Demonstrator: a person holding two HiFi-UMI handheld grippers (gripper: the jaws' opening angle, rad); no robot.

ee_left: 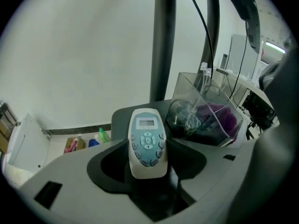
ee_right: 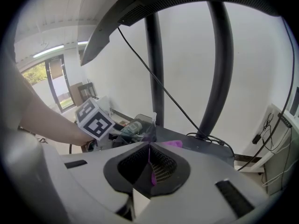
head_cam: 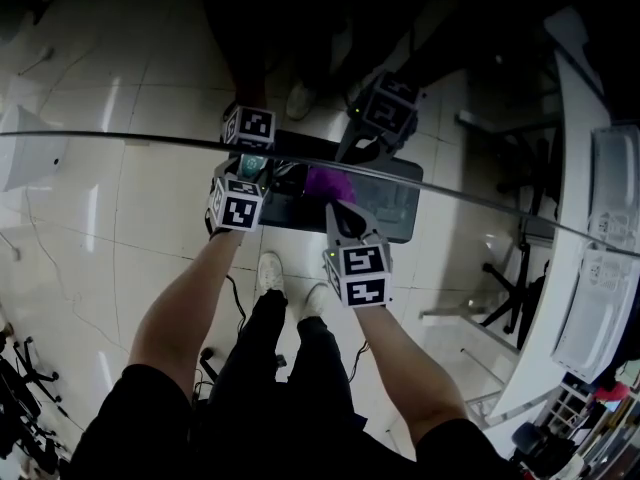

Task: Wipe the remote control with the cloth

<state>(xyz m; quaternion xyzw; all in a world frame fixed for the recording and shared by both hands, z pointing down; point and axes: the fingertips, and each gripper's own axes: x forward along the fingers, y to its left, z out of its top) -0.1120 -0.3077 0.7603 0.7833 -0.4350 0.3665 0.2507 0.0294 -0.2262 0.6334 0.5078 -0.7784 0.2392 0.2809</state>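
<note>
Jaws of left gripper [ee_left: 148,158] are clamping remote [ee_left: 147,141] upright; right gripper [ee_right: 150,169] is pinching purple cloth [ee_right: 172,144] between pressed-together jaws.

Glossy white floor tiles [head_cam: 100,198] catch the ceiling lights — a plain white wall [ee_left: 79,50] stands behind two dark poles [ee_right: 155,55], with daylight at a window [ee_right: 39,80].

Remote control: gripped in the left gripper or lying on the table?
Gripped: the remote control stands between the fingers of the left gripper, raised in the air.
</note>
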